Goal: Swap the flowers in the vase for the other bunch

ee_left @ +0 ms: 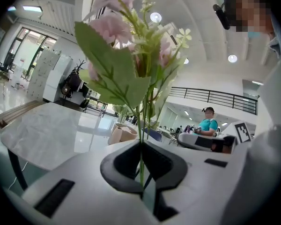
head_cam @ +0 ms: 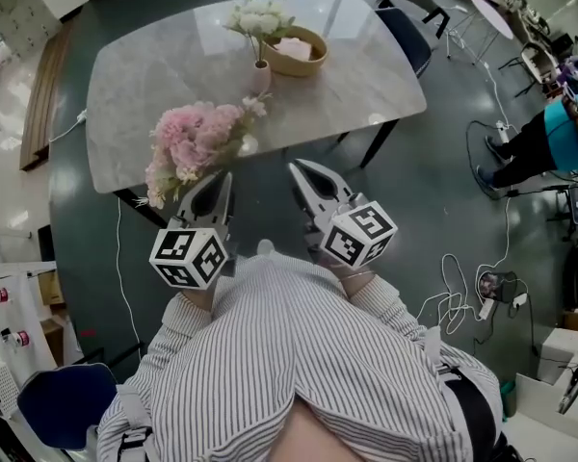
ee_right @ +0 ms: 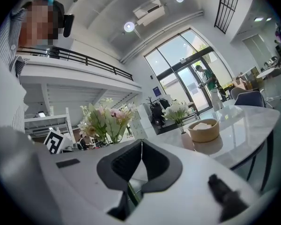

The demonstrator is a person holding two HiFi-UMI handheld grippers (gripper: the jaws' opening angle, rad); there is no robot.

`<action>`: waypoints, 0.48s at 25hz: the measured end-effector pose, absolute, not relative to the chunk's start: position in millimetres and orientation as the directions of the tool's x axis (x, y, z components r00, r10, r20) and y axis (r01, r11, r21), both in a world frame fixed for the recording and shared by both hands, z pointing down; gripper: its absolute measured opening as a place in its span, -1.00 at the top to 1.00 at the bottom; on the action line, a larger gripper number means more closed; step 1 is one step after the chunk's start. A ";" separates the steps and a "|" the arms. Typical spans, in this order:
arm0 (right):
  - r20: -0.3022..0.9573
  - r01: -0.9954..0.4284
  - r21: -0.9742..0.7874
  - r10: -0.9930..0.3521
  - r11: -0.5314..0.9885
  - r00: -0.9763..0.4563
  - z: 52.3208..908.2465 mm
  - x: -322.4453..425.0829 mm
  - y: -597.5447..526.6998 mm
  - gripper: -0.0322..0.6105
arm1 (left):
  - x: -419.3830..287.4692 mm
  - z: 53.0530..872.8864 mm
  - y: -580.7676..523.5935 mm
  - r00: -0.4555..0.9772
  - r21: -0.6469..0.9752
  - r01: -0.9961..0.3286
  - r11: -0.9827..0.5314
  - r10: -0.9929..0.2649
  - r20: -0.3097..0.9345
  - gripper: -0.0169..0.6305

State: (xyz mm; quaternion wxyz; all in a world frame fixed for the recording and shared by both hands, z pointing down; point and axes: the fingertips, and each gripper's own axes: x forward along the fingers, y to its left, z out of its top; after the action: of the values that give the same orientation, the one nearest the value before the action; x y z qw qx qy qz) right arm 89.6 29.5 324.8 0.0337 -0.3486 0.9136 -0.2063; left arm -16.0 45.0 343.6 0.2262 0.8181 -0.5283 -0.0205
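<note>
The swap is only getting under way here: the white flowers (head_cam: 258, 15) are still sitting in the small vase (head_cam: 260, 75) on the far side of the table (head_cam: 154, 65), just beside a wooden bowl (head_cam: 313, 61). The replacement, the pink bunch (head_cam: 193, 142), is hanging over the table's near edge, blooms leaning out over the marble.

The left gripper (head_cam: 220, 181) is doing the holding. Its jaws are clamping right down on the thin green stems, with leaves and pink heads rising straight up in the left gripper view. The right gripper (head_cam: 301, 169) is pointing towards the table with its jaws pressed together, and nothing is plainly showing between them.

By my reading, the next move is falling to that free right gripper: it is needing to reach across to the vase, open up, and close on the white stems low down. It should then lift them straight out, so the light vase is not tipping, while the left is keeping the pink bunch clear.
</note>
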 end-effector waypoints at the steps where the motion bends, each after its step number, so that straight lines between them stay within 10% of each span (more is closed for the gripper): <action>1: 0.086 -0.623 -0.402 -0.650 0.671 -0.755 325.7 90.3 27.8 0.85 | -14.6 344.5 43.4 0.439 0.393 -0.856 -0.336 -0.874 0.209 0.88; 12: 0.124 -0.622 -0.440 -0.642 0.648 -0.756 343.6 91.4 2.6 0.85 | -16.8 357.3 24.5 0.419 0.389 -0.871 -0.300 -0.867 0.269 0.88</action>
State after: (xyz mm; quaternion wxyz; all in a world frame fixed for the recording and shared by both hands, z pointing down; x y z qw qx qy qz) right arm 91.4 2.6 343.6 0.0216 -0.3484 0.9074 -0.2342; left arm -16.8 24.5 357.3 0.2440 0.8063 -0.5388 0.0039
